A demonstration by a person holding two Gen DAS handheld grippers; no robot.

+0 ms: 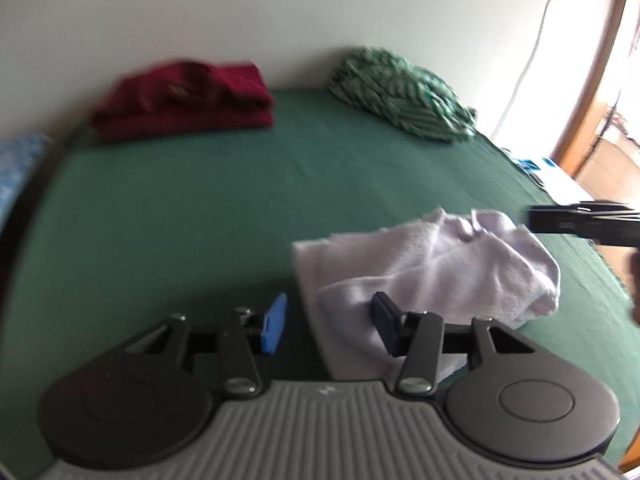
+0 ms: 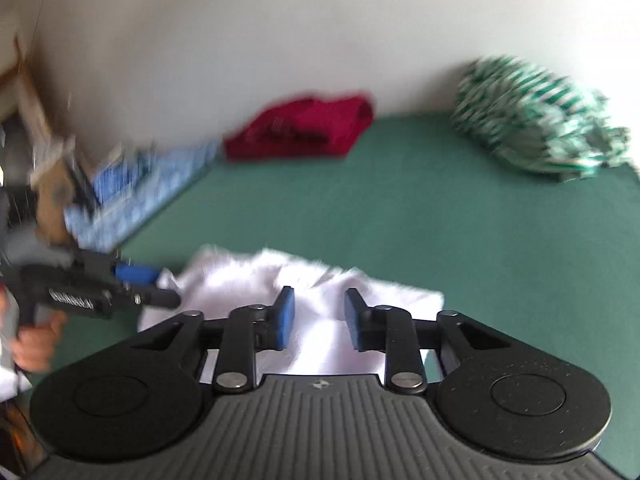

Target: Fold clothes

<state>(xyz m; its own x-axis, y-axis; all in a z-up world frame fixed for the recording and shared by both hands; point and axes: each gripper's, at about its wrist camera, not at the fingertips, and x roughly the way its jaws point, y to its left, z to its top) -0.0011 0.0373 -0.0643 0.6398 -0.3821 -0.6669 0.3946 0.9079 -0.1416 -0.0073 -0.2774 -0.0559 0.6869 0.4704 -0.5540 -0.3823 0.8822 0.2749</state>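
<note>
White cloth (image 1: 432,276): soft, light, crumpled at the near edge of the green counter (image 1: 240,200); take it by a corner.
Left claw (image 1: 330,326): open, empty.
Right claw (image 2: 318,318): open, empty.

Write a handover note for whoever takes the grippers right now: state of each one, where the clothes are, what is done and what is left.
Left gripper: jaws apart, nothing pinched; it hangs over the near left edge of the white cloth.
Right gripper: jaws apart, empty, above the same cloth's near side.
White cloth: rumpled and partly doubled over, near the front of the green bed sheet.
Done, by the look of it: the dark red garment lies folded at the back by the wall.
Left: finish the white cloth. The green-and-white striped garment at the back right is a loose heap, apparently unfolded. Frames are blurred, so check the folds.
</note>
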